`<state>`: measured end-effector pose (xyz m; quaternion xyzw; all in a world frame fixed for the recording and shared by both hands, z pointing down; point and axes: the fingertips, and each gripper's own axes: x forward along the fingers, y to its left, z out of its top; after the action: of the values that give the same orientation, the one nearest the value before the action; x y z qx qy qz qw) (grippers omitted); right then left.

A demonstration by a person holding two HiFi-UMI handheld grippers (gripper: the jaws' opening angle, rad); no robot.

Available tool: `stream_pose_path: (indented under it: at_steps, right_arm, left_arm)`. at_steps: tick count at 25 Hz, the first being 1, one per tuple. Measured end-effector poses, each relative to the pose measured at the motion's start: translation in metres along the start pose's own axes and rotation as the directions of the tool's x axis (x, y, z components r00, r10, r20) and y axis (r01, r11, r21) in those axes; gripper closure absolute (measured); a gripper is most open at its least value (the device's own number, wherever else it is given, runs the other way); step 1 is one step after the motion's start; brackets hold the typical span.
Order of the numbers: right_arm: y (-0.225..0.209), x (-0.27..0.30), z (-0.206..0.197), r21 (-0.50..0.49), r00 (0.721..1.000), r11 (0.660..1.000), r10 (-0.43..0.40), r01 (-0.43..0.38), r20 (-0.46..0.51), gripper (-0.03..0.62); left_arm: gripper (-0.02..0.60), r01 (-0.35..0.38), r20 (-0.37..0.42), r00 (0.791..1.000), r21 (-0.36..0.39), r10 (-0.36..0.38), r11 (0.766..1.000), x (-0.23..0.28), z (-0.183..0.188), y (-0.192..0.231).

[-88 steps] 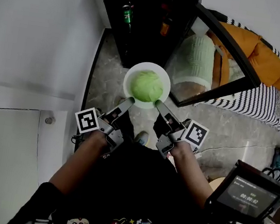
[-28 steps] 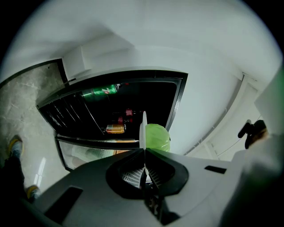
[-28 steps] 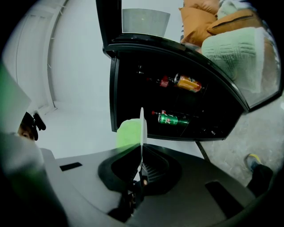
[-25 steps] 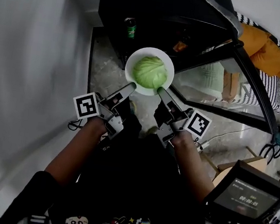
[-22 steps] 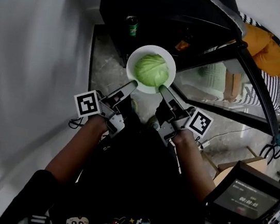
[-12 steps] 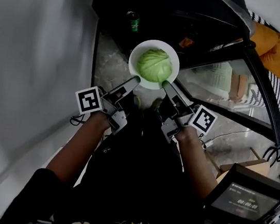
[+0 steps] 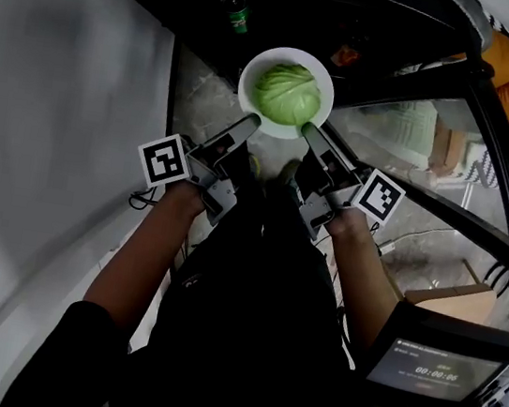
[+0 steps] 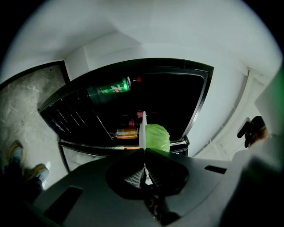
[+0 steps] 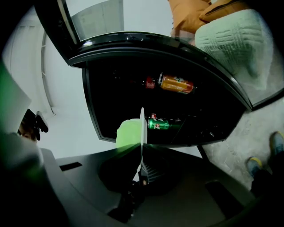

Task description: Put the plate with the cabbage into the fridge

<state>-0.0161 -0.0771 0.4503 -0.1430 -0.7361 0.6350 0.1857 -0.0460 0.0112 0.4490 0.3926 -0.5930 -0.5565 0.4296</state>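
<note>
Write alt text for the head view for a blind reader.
Seen from above, the left gripper and the right gripper each clamp the near rim of a white plate carrying a green cabbage, held at the opening of a dark fridge. A green can sits inside, and the glass door stands open at right.

The left forearm and right forearm reach up from the lower middle of the head view, bare and nearly parallel. The left claw and right claw angle inward toward the upper centre. Each has its jaws pinched thin on the near rim of the plate, one at either side.
</note>
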Motion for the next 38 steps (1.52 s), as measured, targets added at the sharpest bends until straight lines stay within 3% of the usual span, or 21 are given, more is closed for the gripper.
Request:
stream_pose_path:
  at_steps: [12, 24, 38]
  right_arm:
    - [-0.004, 0.004, 0.001, 0.021, 1.000, 1.000, -0.001, 0.001, -0.007, 0.579]
    - [0.005, 0.004, 0.002, 0.016, 1.000, 1.000, 0.027, -0.027, 0.015, 0.579]
    - [0.000, 0.003, 0.000, 0.073, 1.000, 0.997, -0.009, 0.009, 0.003, 0.579]
  left_arm:
    - [0.572, -0.025, 0.063, 0.998, 0.000, 0.025, 1.000, -0.001, 0.002, 0.000]
    - [0.572, 0.011, 0.066, 0.998, 0.022, -0.012, 1.000, 0.002, 0.000, -0.009]
    - [0.572, -0.055, 0.065, 0.996, -0.010, 0.056, 0.998, -0.001, -0.001, -0.006]
